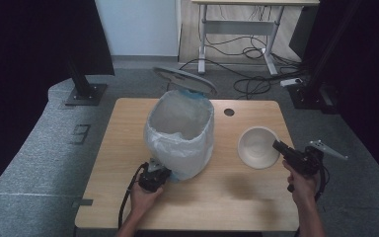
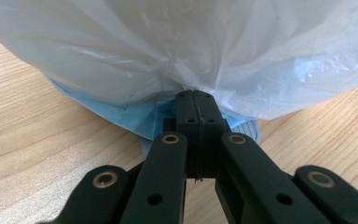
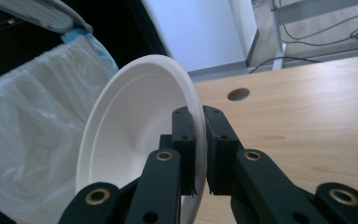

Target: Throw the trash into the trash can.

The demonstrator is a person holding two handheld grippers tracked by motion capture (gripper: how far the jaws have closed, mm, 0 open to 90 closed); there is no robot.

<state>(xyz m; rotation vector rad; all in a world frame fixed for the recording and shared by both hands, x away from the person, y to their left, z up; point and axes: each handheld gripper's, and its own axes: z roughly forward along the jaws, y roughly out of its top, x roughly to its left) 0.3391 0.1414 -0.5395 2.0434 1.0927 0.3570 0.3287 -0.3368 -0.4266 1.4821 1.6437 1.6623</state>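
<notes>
Wooden table (image 1: pixel 217 192), grey carpet around it, dark curtains at the sides, a desk w/ loose cables at the far wall. Nearest the person: left gripper (image 1: pixel 154 178) low at the bin's front, jaws clenched on a pinch of the white bag (image 2: pixel 182 56); the left gripper view shows them closed tight w/ plastic gathered between. Right gripper (image 1: pixel 282 149) grasps the rim of the white paper bowl (image 1: pixel 257 146), jaws on either side of the edge; the right gripper view shows the bowl tipped on its side, lifted near the table's right part, apart from the bin. Further back, the lined bin (image 1: pixel 180 133) stands mid-table, lid (image 1: pixel 184 79) up behind it, cable hole (image 1: pixel 229 112) beyond. Step, prob.: carrying the bowl to the bin while the left steadies the liner. Next move needs a swing left over the opening, then release. No brands or readable writing seen.
</notes>
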